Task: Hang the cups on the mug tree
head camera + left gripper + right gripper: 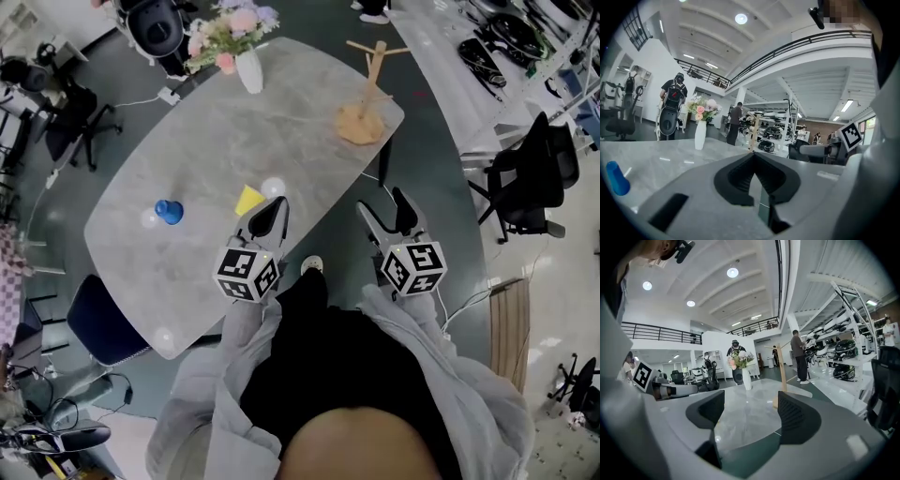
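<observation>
The wooden mug tree (pixel 364 94) stands bare at the far right end of the marble table (pixel 281 131). A blue cup (pixel 169 212) sits at the near left and a yellow cup (pixel 248 200) near the front edge, with a pale cup (pixel 273 187) beside it. My left gripper (pixel 272 214) is shut and empty, just right of the yellow cup. My right gripper (pixel 387 212) is open and empty, off the table's near right edge. The right gripper view shows the mug tree (pixel 780 371) beyond the open jaws (pixel 750 411). The left gripper view shows the blue cup (pixel 618 178) far left of the shut jaws (pixel 753 155).
A white vase of flowers (pixel 248 70) stands at the table's far edge. A dark chair (pixel 98 319) is at the near left and an office chair (pixel 525 178) at the right. Shelving (pixel 497 47) runs along the back right. People stand in the background.
</observation>
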A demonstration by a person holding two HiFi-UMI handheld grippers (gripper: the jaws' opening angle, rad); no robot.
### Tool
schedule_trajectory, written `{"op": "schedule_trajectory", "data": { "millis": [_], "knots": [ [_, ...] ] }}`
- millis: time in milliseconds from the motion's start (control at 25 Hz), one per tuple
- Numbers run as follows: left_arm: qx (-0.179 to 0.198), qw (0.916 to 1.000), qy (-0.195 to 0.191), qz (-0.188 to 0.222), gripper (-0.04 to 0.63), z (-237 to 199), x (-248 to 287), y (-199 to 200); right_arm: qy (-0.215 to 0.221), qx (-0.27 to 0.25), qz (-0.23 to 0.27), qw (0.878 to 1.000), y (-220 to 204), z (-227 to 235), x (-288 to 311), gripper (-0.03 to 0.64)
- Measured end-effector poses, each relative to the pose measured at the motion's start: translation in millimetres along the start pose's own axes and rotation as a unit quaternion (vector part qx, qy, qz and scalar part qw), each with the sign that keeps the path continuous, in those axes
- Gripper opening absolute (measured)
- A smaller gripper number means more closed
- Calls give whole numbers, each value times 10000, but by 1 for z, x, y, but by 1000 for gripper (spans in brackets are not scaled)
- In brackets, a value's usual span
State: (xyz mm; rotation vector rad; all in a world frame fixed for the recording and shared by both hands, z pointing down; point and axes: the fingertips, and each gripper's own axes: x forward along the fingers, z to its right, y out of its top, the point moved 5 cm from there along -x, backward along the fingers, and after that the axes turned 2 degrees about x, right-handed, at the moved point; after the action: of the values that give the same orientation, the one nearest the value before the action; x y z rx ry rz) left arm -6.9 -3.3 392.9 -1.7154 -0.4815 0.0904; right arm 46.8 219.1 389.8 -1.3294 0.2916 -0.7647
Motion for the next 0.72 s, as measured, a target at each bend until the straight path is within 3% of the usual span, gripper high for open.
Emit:
{"op": "schedule_trajectory", "data": {
  "millis": [360, 720],
  "knots": [
    [-62, 9999, -73, -40, 3, -63, 52, 21, 171, 35, -268, 9995, 9, 8, 90, 350],
    [-296, 9993, 234, 49, 3, -88, 63, 19, 672, -89, -591, 9959, 6, 4, 140, 350]
  ]
}}
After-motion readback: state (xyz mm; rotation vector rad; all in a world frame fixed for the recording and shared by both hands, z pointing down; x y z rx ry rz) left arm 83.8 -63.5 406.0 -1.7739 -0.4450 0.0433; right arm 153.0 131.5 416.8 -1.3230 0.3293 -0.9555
